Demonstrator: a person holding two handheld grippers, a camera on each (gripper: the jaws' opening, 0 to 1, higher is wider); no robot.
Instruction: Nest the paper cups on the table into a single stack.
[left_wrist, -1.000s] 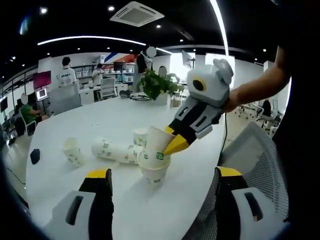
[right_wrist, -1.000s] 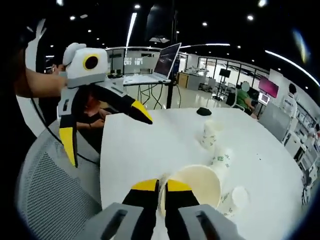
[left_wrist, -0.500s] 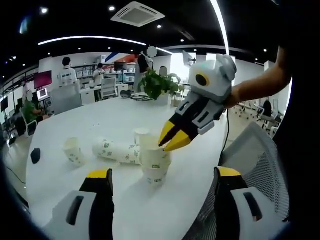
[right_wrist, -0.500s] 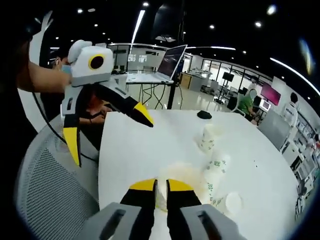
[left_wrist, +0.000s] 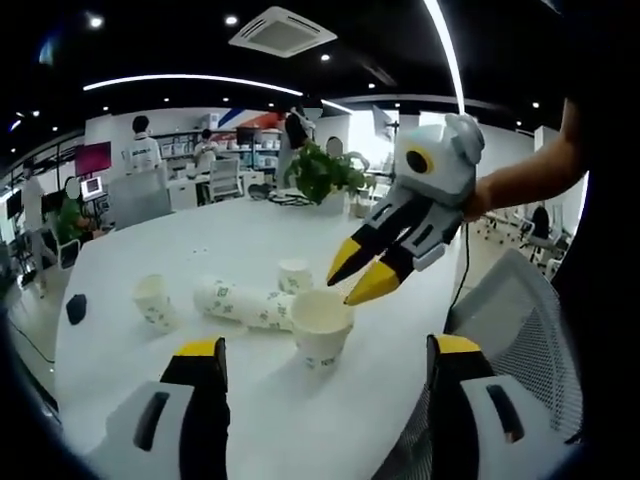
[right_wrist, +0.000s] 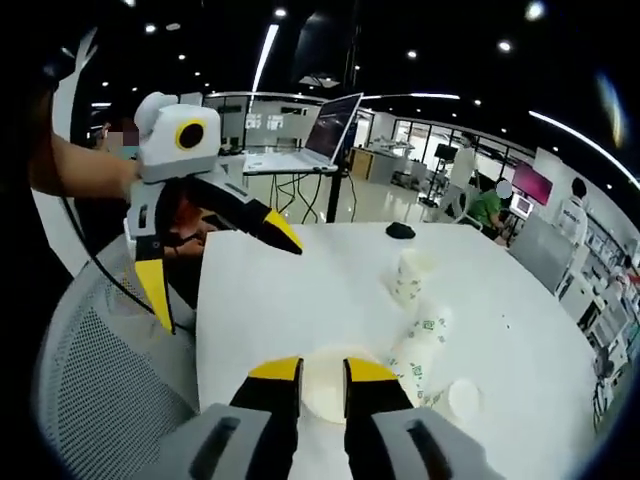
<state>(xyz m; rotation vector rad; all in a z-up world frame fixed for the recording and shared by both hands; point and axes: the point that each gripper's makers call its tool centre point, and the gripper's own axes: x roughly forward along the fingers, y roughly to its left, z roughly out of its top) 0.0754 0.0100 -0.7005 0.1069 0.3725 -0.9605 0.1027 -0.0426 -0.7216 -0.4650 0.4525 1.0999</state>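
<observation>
Left gripper view: right tool, released, hovers above the upright cup, probably light and crushable, best pinched at its rim.

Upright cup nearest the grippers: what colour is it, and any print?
The upright cup is cream-white with a small green logo; the left gripper view shows it best.

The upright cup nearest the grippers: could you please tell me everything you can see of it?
The cup is white paper with a small green mark low on its side, tapering toward its base. It stands upright, mouth open, on the white table, and looks to be a nested pair, though that is hard to confirm. The lying stack of cups sits close beside it; contact is unclear. The right gripper hangs just above its rim, jaws slightly parted, not holding it. In the right gripper view the rim shows between the jaws.
</observation>
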